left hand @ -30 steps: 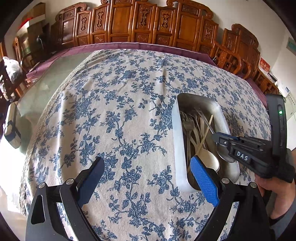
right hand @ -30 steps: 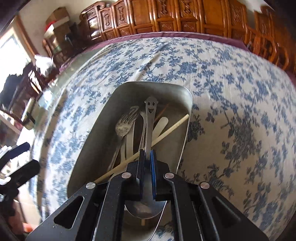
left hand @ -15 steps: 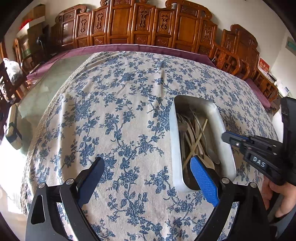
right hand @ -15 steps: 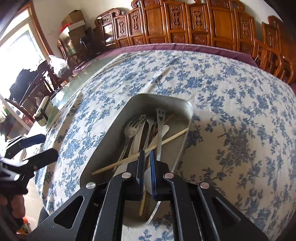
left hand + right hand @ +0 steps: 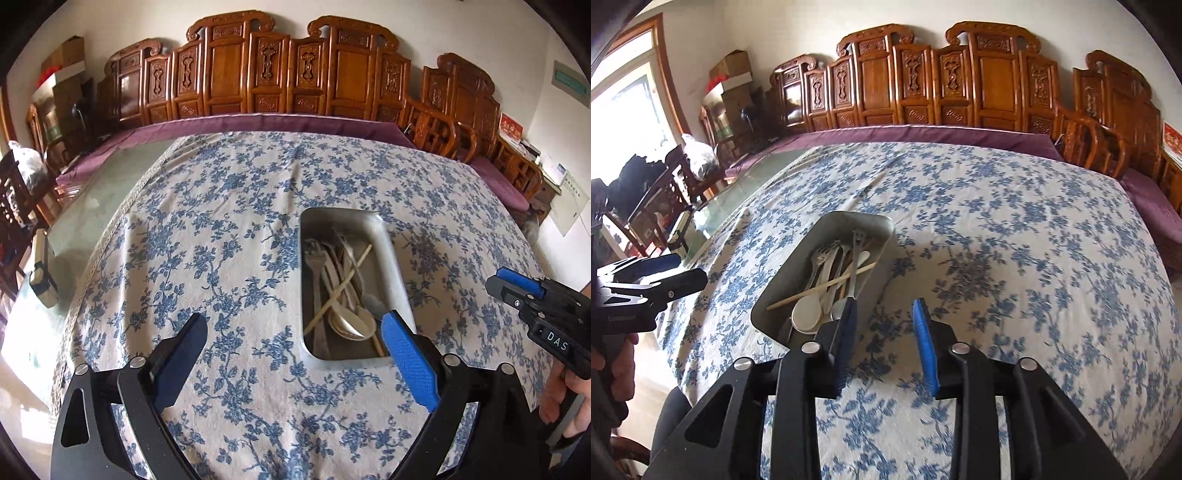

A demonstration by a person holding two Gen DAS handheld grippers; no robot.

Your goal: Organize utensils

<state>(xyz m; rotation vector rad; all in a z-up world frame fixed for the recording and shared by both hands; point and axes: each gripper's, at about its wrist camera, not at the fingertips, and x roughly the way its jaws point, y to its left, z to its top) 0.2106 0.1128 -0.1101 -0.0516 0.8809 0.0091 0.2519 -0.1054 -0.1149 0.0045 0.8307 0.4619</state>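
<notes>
Carved wooden chairs stand in a row behind my tabletop, which wears a white cloth with blue flowers. On the cloth sits a metal tray with the utensils in it: a fork, a white spoon, a long wooden chopstick lying across them, and a metal spoon with a smiley handle. My left claw is wide open above the cloth, holding nothing, its blue pad near the tray's close end. My right claw is open too and empty, just beside the tray, over the cloth.
</notes>
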